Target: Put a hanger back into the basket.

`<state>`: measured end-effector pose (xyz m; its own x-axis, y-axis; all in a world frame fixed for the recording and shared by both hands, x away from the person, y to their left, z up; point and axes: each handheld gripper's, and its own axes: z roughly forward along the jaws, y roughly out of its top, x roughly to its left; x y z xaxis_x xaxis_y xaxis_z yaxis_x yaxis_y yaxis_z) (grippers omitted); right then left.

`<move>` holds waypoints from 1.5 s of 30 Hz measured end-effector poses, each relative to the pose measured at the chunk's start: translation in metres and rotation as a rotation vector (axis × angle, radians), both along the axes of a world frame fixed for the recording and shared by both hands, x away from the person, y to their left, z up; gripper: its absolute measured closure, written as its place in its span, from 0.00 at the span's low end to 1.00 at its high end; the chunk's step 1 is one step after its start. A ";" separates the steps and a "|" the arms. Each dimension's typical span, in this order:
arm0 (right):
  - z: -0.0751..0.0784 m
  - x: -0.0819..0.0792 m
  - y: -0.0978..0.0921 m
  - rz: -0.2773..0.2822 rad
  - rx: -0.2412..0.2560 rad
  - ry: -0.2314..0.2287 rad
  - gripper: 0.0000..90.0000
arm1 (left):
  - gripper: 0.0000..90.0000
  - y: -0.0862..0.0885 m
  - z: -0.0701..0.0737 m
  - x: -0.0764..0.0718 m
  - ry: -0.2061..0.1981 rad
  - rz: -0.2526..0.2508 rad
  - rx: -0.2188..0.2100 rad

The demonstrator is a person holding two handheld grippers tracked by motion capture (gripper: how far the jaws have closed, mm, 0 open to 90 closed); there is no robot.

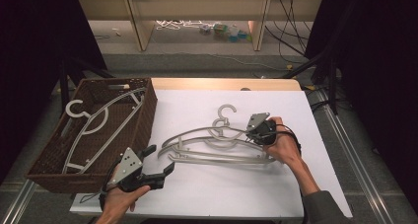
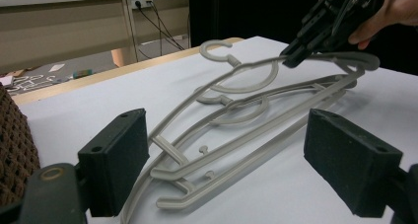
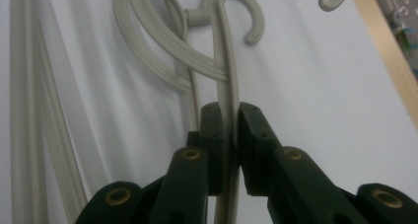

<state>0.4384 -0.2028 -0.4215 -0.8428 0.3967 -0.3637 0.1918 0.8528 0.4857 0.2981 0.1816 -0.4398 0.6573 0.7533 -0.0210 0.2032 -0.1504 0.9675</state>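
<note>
High view: nearest the person, the left gripper (image 1: pixel 160 161) hovers over the near-left part of the white table (image 1: pixel 212 194), held in the left hand (image 1: pixel 120 200), its jaws spread wide and empty. It sits just beside the near-right corner of the brown wicker basket (image 1: pixel 47 167), which stands on the table's left edge. In the left gripper view the two black pads (image 2: pixel 114 160) stand well apart, with the near ends of the hangers lying on the table between and beyond them.

Right of the basket, near the table's middle, two grey plastic hangers (image 1: pixel 217 152) lie stacked, hooks pointing to the far side. The right gripper (image 1: pixel 250 131), held in the right hand (image 1: pixel 286 147), is clamped on the upper hanger (image 1: pixel 197 132) at its right shoulder, on the side away from the basket. In the right gripper view the jaws close on the thin grey arm (image 3: pixel 227 93) of that hanger, running straight up between them, and the left gripper view shows that end raised off the lower hanger (image 2: pixel 236 150).

Inside the basket lies another grey hanger (image 1: pixel 96 125), its hook toward the far-left corner.

Beyond the table, a wooden shelf frame (image 1: pixel 140 21) stands on the floor with cables (image 1: pixel 288 31) at its right.
</note>
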 end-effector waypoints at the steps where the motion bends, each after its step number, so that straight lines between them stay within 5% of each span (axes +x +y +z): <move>1: 0.001 -0.001 0.000 0.004 0.001 -0.010 0.91 | 0.19 0.000 0.000 0.001 -0.008 -0.005 -0.010; 18: 0.033 -0.024 -0.008 0.083 0.037 -0.155 0.91 | 0.19 0.003 0.002 0.001 -0.017 0.006 0.007; 21: 0.040 -0.033 -0.009 0.101 0.053 -0.174 0.91 | 0.19 0.003 0.005 0.001 -0.014 0.013 -0.024; 34: 0.044 -0.074 -0.012 0.132 0.095 -0.165 0.91 | 0.20 -0.019 0.025 0.004 -0.024 -0.076 -0.002; 45: 0.039 -0.088 -0.004 0.214 0.053 -0.173 0.91 | 0.23 -0.053 0.030 0.028 0.119 -0.144 0.119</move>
